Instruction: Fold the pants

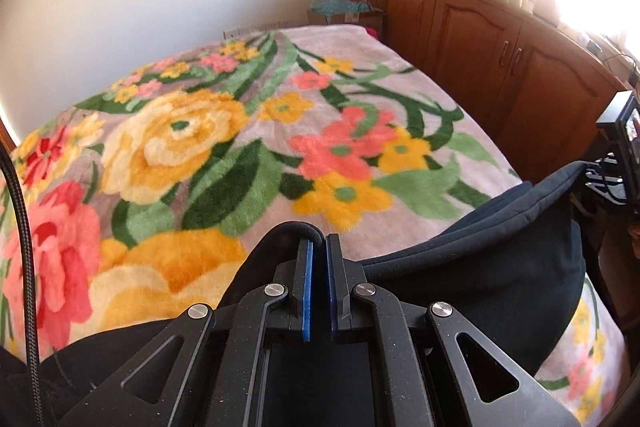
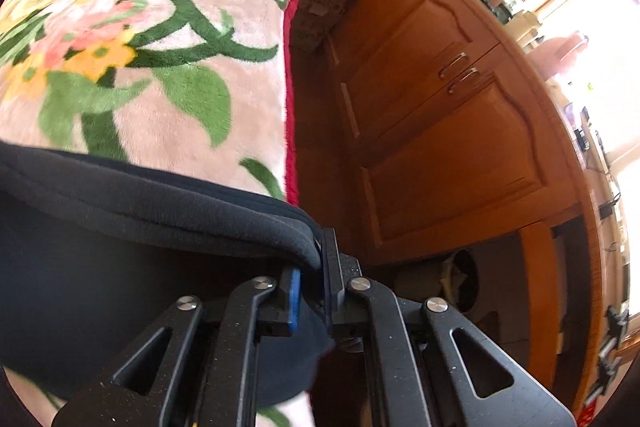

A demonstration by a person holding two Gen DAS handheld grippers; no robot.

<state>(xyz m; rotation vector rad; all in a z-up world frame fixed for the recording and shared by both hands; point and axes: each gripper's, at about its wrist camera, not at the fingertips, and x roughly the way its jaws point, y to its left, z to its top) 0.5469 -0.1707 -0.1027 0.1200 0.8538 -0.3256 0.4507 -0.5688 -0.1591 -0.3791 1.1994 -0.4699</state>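
Holding the pants [image 1: 480, 247] off the bed [image 1: 240, 147], both tongs are clamped on the dark cloth: the left tongs [image 1: 318, 267] pinch a thin edge, the right tongs [image 2: 316, 279] grip a thick, layered hem. The cloth hangs between the 2 in several layers, so at least 1 fold looks made; laying it flat and the last fold seem left. Ahead, the floral bed lies bare, with plenty of room. On the right, the bed's red edge [image 2: 290, 87] and the cabinets [image 2: 440, 107] stand close, with only a narrow gap between.
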